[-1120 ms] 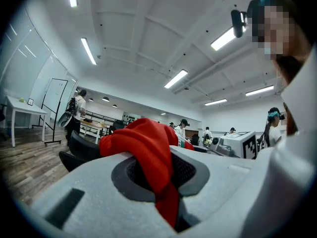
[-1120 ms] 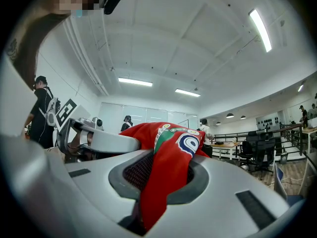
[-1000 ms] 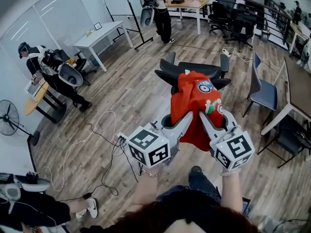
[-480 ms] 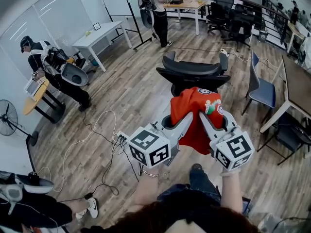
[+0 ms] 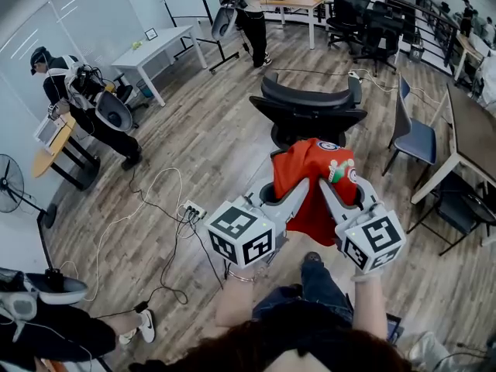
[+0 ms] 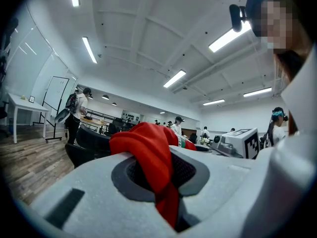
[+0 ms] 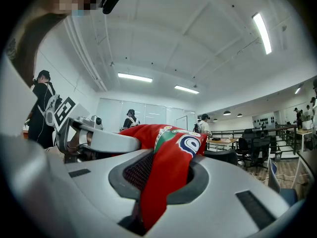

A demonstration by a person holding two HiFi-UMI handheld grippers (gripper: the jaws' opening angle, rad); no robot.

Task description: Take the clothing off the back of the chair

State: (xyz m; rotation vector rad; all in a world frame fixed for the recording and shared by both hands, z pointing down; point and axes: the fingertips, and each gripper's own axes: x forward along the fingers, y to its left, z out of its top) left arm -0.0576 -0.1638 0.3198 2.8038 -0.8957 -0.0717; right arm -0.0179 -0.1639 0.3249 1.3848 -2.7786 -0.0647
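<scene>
A red garment (image 5: 314,188) with round printed patches hangs in the air between my two grippers, clear of the black office chair (image 5: 310,115) behind it. My left gripper (image 5: 280,196) is shut on the garment's left edge; in the left gripper view red cloth (image 6: 151,157) is pinched between its jaws. My right gripper (image 5: 335,196) is shut on the right edge, and the right gripper view shows the patched cloth (image 7: 171,162) bunched in its jaws. The chair's back (image 5: 306,99) is bare.
A blue chair (image 5: 415,138) and a dark table (image 5: 473,142) stand at the right. Cables and a power strip (image 5: 192,210) lie on the wood floor at the left. A white table (image 5: 159,53), more office chairs (image 5: 372,22) and people stand farther off.
The garment has come off the chair back and moved toward me with both grippers. A gap has opened between cloth and chair.
</scene>
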